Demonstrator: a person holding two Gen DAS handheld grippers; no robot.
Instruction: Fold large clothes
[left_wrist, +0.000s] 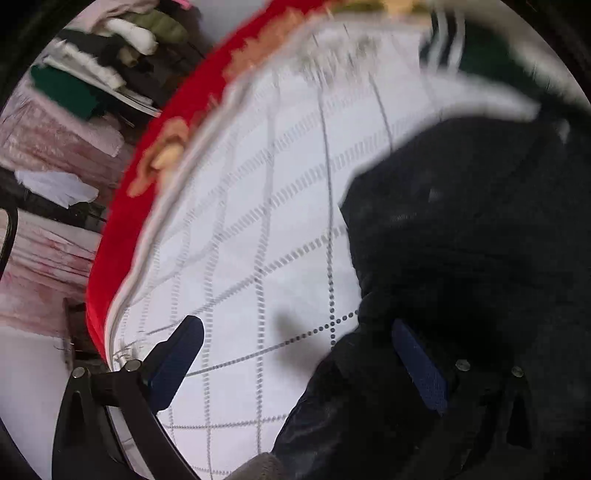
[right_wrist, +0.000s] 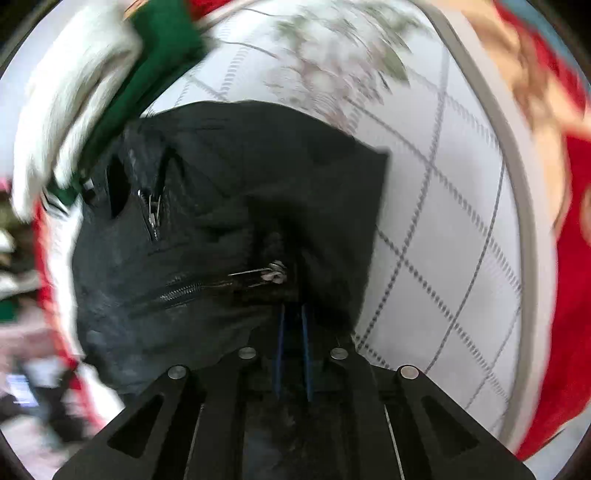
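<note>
While the right hand-held gripper is clenching the black jacket on the bed, the released left hand-held gripper is hovering beside the jacket's edge, away from the bed's red-trimmed edge.

Surroundings: bedding, piled textiles, floor.

White quilted cover with grey dotted grid lines and a blurred floral print near its far end; grey piping along the edge. Red blanket with orange-tan motifs borders the cover. Beyond the bed edge, a heap of mixed textiles in white, olive and dark tones. Pinkish patterned floor beside the bed, with a crumpled white item lying on it. Both views motion-blurred.
</note>
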